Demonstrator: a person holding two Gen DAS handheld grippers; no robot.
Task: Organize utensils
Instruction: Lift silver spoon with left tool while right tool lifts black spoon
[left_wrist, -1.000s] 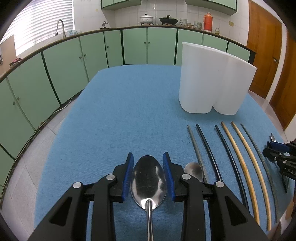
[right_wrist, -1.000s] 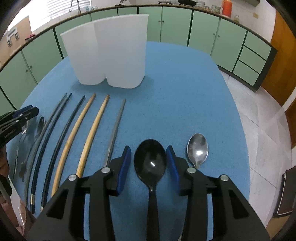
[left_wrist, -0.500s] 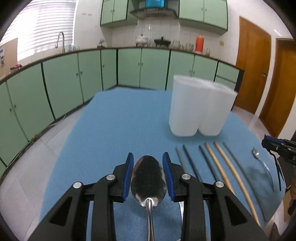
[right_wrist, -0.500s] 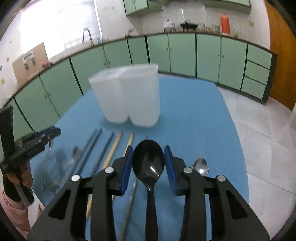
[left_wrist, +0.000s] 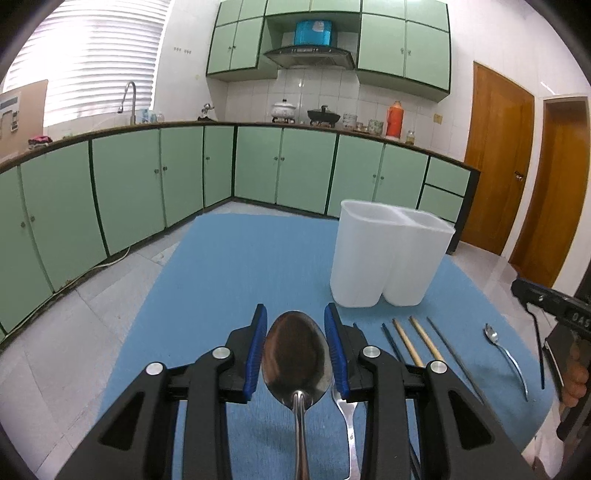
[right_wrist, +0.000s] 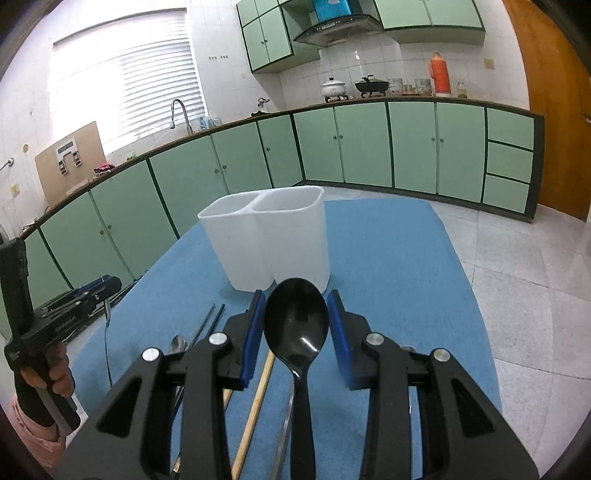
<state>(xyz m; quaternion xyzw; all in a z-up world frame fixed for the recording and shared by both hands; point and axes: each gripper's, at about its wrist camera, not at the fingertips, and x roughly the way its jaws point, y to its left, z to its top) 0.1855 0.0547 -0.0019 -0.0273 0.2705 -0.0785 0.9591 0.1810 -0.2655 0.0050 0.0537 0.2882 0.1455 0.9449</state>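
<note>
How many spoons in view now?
4: metal spoon in left gripper, black spoon in right gripper, small spoon right of the chopsticks, fourth spoon half hidden under left gripper. Others may be hidden.

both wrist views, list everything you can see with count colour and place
utensil holder: one, white, two compartments, upright on the far side of the table
table cloth: one, blue, covers the table
steel spoon: one, silver, held in the left hand-held gripper
black spoon: one, black, held in the right hand-held gripper
wooden chopsticks: two, tan, lying on the cloth in front of the holder
dark chopsticks: two, dark, lying beside them
small spoon: one, silver, lying right of the chopsticks
left hand-held gripper: black with blue pads
right hand-held gripper: black with blue pads
</note>
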